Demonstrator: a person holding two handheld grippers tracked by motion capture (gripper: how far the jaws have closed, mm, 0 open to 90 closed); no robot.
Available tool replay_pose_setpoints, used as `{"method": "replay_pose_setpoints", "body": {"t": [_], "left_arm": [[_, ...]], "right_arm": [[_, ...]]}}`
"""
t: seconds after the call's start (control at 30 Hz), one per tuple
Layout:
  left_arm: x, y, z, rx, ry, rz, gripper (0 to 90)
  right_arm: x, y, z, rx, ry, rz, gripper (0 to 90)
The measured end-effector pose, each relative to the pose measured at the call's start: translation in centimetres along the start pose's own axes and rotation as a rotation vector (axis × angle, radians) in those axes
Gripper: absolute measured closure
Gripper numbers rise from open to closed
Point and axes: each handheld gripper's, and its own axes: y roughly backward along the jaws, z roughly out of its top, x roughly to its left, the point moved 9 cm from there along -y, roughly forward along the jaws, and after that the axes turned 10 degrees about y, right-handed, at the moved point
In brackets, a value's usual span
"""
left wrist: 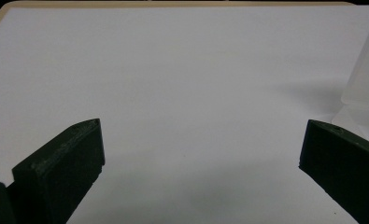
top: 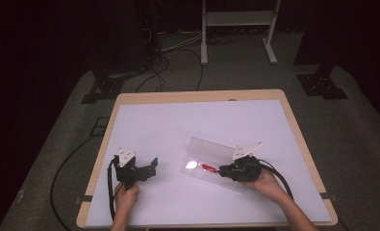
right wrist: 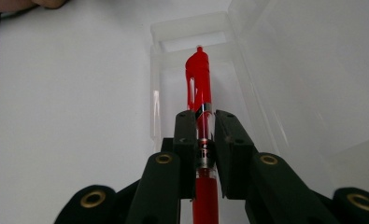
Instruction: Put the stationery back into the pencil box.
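White table (top: pixel 187 120), floor cables (top: pixel 178 53), metal stand (top: pixel 238 29).

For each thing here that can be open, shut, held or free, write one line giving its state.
Clear plastic case: open, lid raised, lying on the table.
Red pen: clamped in the right gripper, over the case's tray.
Right gripper: shut on the pen.
Left gripper: open, holding nothing.

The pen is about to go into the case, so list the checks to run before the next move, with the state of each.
1. Right gripper shut on the red pen: ok.
2. Pen lined up along the clear case: ok.
3. Case lid open: ok.
4. Left gripper open, holding nothing: ok.
5. Left gripper steadying the case: not ok, it sits apart on the table.
6. Pen touching the case floor: cannot tell.
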Motion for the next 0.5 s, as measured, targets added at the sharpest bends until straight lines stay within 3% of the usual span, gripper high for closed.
{"method": "replay_pose_setpoints", "body": {"t": [0.5], "left_arm": [[-0.04, 0.01, 0.01, -0.001, -0.003, -0.002, 0.0]], "right_arm": [[-0.25, -0.67, -0.46, 0.020, -0.008, 0.002, 78.5]]}}
